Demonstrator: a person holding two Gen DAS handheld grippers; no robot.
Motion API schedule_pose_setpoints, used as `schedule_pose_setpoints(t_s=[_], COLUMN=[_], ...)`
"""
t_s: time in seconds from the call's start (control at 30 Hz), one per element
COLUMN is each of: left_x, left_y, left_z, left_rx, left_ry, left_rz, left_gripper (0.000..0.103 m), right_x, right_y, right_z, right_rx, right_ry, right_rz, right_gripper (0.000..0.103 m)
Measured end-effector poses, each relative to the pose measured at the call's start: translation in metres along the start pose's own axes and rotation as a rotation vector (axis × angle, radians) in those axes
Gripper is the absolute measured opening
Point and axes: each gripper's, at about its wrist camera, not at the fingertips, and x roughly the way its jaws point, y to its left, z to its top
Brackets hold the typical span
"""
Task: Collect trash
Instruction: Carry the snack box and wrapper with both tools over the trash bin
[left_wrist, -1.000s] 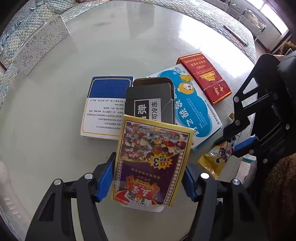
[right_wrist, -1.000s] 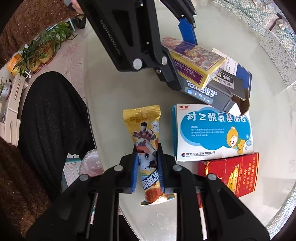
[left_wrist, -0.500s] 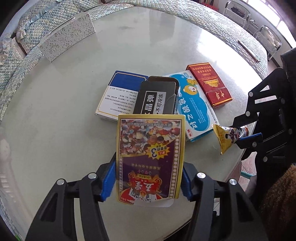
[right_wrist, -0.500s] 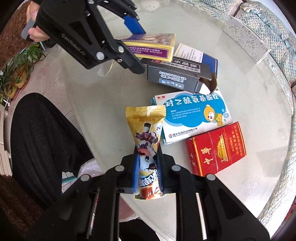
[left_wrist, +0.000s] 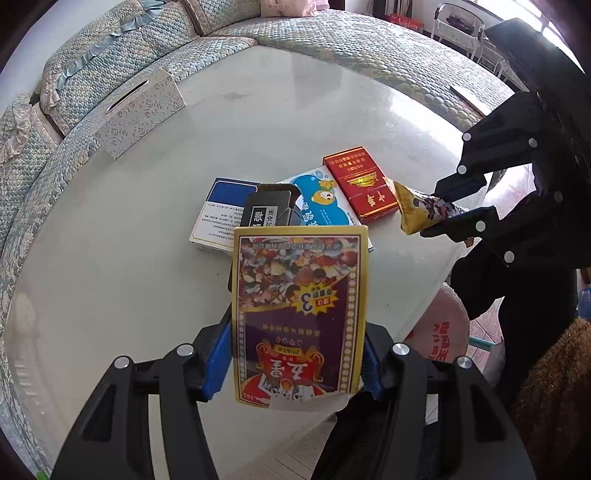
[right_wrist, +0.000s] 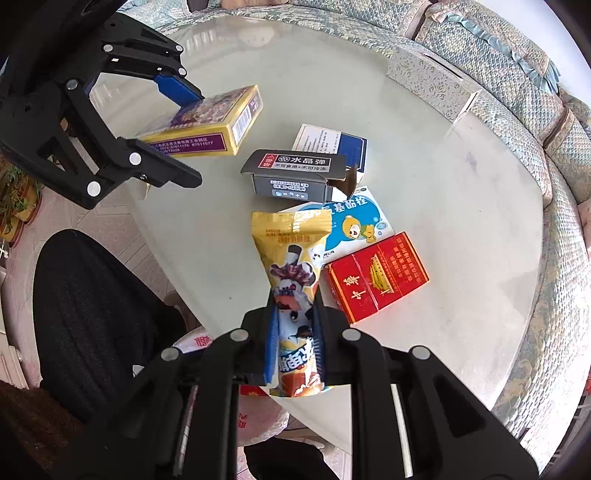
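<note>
Left gripper (left_wrist: 295, 354) clamped by its blue pads on the long edges of a yellow-bordered playing-card box (left_wrist: 297, 314), held clear above the round glass table (left_wrist: 129, 258); jaws about half spread, set by the box's width. Right gripper (right_wrist: 294, 332) pinched nearly closed on a yellow snack wrapper (right_wrist: 293, 280), gripped at its lower half, sealed top end pointing away from the camera. Left wrist view: card box face-on, printing upside down, hiding the near edges of a cluster on the glass — white-and-blue carton (left_wrist: 218, 214), dark grey box (left_wrist: 266, 210) with an open end flap, blue-and-white medicine box (left_wrist: 317, 206), red cigarette pack (left_wrist: 360, 184). Same view only: wrapper seen edge-on at right, a patterned tissue box (left_wrist: 140, 110) near the table's far rim, pink bag (left_wrist: 441, 332) below the table edge. Right wrist view: card box from its side, yellow end panel with barcode (right_wrist: 207, 118), blue pad pressed on its top; dark grey box label and front panel readable (right_wrist: 295, 173); wrapper overlapping the medicine box's left part in the picture; red pack (right_wrist: 376, 277) just right of the wrapper, flat on the glass. Also here only: person's dark-clad leg (right_wrist: 88, 314) beside the table, potted plants (right_wrist: 14, 199) at the far left edge. Quilted sofa (right_wrist: 498, 55) curving behind the table in both views.
</note>
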Motion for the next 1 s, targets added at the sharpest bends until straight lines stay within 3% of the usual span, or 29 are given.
schedule_pose_setpoints(t_s=[0.47, 1.0], left_x=[-0.047, -0.03], left_y=[-0.091, -0.165], left_z=[-0.008, -0.049], left_rx=[0.074, 0.121], left_ry=[-0.046, -0.047], left_rz=[0.002, -0.055], left_gripper=[0.056, 0.056], right_x=[-0.071, -0.082], right_y=[0.019, 0.064], right_z=[-0.038, -0.102], right_rx=[0.039, 0.046], right_ry=[-0.072, -0.046], right_rz=[-0.046, -0.049], right_gripper=[0.017, 0.017])
